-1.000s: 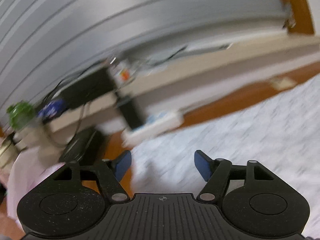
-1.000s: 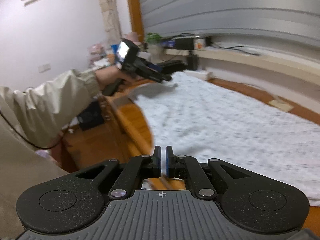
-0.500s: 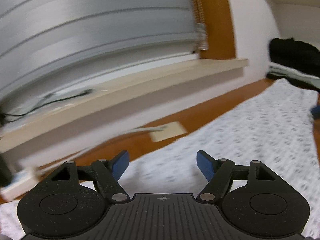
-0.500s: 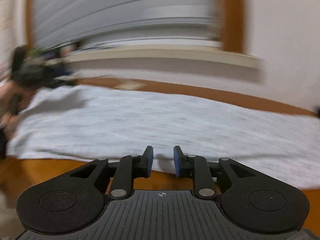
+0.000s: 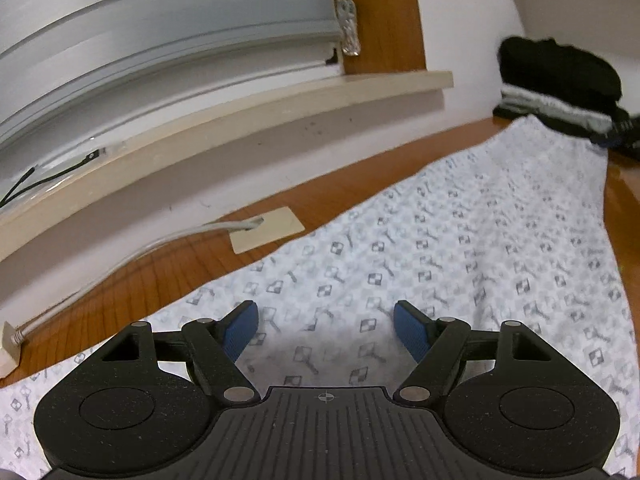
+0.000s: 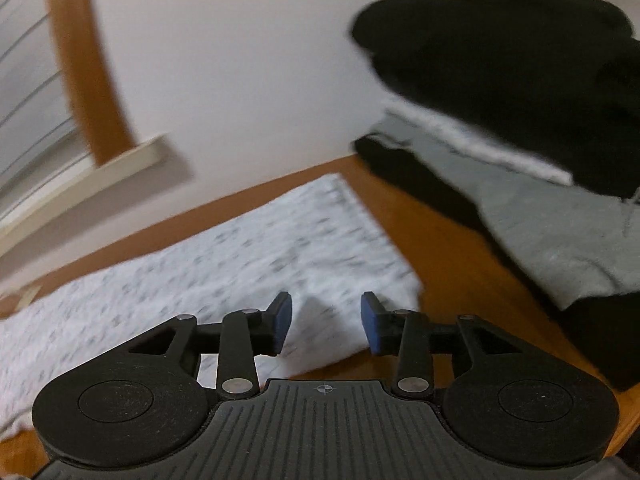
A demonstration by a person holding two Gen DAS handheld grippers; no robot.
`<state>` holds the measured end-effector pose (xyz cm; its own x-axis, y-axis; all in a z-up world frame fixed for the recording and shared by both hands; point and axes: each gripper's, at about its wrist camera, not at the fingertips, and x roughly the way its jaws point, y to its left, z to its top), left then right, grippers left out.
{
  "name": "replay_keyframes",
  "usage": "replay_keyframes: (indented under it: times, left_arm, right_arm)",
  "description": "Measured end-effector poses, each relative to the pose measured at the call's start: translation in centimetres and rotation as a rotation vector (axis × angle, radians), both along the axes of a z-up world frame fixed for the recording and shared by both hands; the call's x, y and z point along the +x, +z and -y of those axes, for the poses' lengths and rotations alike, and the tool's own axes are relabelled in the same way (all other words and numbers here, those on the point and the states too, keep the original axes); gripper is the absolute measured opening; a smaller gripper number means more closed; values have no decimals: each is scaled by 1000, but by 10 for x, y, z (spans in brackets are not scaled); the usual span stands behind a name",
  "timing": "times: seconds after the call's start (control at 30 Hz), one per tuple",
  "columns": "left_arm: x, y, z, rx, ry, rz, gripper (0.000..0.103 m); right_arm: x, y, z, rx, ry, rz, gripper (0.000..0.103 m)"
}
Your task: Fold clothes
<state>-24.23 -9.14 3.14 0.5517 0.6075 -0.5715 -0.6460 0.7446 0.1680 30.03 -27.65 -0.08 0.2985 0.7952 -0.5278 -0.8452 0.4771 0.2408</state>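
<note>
Two grippers, both yours, both over the patterned white cloth [image 5: 460,248] that lies flat on the wooden table [image 5: 152,280]. Your left gripper [image 5: 326,332] has its jaws spread wide above the cloth, nothing between the blue pads [image 5: 240,330], not pinching. Your right gripper [image 6: 326,322] sits at the cloth's near corner, jaws opening, pads apart, cloth behind the gap but not pressed. The pile of black and grey clothes [image 6: 520,100] sits just beyond the cloth's far end, against the wall. Window sill [image 5: 240,112] runs alongside the cloth's long edge.
</note>
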Motion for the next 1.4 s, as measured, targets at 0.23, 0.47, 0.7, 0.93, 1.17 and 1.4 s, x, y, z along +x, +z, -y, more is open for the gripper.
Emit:
replay_keyframes:
  times: [0.23,0.47,0.7,0.93,1.17,1.4]
  left_arm:
    - [-2,0,-2,-20,4,11,78]
    - [-9,-1,-14,-78,40,40,78]
    - [-9,-3,-19,-100,28,38,79]
    - [21,15,-36,-54,-35,8,71]
    - [64,12,-58,-44,-135,-4,47]
    - [67,0,-45,-28,-209,13,26]
  right_arm:
    - [19,-4,-23,-90,-45,75,50]
    - [23,10,-11,-53,-64,156,5]
    - [19,7,-21,-114,-60,208,14]
    - [28,25,-67,-89,17,216,37]
    - [32,22,-135,-123,98,202,40]
    - [33,6,-128,-70,129,238,7]
